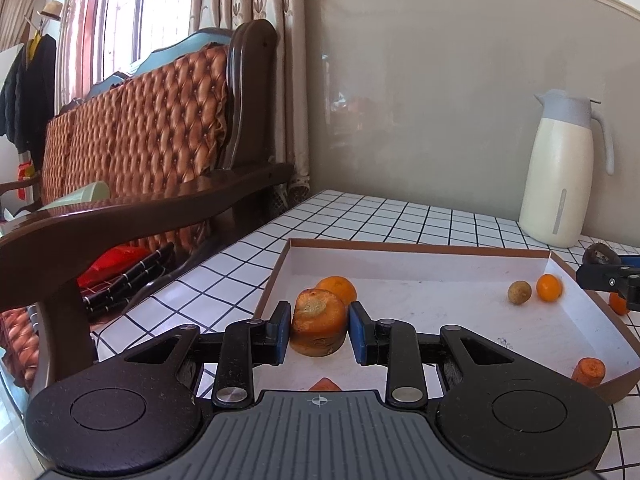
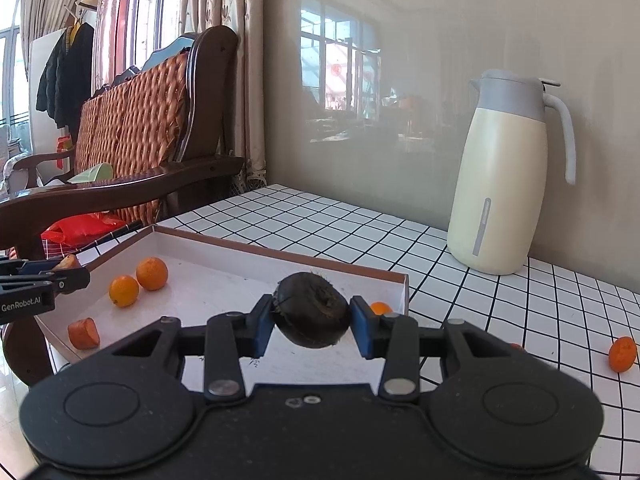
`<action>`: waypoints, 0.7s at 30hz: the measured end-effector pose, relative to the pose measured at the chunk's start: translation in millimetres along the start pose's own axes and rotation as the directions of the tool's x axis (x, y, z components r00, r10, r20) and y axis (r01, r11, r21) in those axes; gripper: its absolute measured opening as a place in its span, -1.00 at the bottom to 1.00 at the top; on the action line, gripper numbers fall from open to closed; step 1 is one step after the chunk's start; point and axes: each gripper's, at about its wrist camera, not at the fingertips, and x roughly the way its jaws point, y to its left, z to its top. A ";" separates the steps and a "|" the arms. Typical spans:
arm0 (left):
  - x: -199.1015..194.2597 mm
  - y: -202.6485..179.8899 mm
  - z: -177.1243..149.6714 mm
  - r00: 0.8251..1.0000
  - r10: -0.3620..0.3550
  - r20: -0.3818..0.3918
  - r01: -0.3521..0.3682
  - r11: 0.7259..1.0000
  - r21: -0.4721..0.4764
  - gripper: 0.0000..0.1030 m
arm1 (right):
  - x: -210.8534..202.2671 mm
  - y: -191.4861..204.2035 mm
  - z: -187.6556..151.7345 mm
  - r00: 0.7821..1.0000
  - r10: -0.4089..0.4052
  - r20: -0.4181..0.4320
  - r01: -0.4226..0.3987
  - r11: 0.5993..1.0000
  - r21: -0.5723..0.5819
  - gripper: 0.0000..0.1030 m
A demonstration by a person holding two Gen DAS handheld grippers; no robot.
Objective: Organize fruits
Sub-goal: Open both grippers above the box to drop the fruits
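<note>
My left gripper [image 1: 319, 330] is shut on a thick carrot chunk [image 1: 319, 322] and holds it over the near left part of the white tray [image 1: 420, 246]. An orange [image 1: 340, 285] lies just behind the chunk. My right gripper [image 2: 312, 320] is shut on a dark brown round fruit [image 2: 311, 310] above the brown-rimmed tray [image 2: 280, 255]. In the tray lie two oranges [image 2: 151, 273] [image 2: 124, 290], a carrot piece [image 2: 83, 333], a small brownish fruit [image 1: 519, 293] and a small orange [image 1: 549, 287]. Each gripper shows at the edge of the other's view.
A cream thermos jug [image 2: 500, 184] stands at the back right on the checked tablecloth [image 2: 320, 224]. A small orange [image 2: 622, 354] lies on the cloth right of the tray, another [image 2: 379, 307] by its right rim. A wooden sofa [image 1: 152, 128] stands left of the table.
</note>
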 end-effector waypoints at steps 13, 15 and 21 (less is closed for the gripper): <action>21.9 3.1 2.1 1.000 0.001 -0.026 -0.001 1.000 -0.006 -0.39 | 19.6 -8.3 1.5 1.000 -0.006 -0.020 0.006 1.000 0.019 -0.19; 23.3 1.9 3.4 1.000 0.008 -0.010 -0.008 1.000 -0.007 -0.29 | 20.6 -8.8 2.6 1.000 -0.011 0.009 0.011 1.000 0.013 0.81; 18.0 2.6 2.8 0.998 0.027 0.059 -0.025 0.999 -0.020 1.00 | 19.6 -10.5 1.0 0.996 -0.036 0.080 0.034 0.999 0.017 0.89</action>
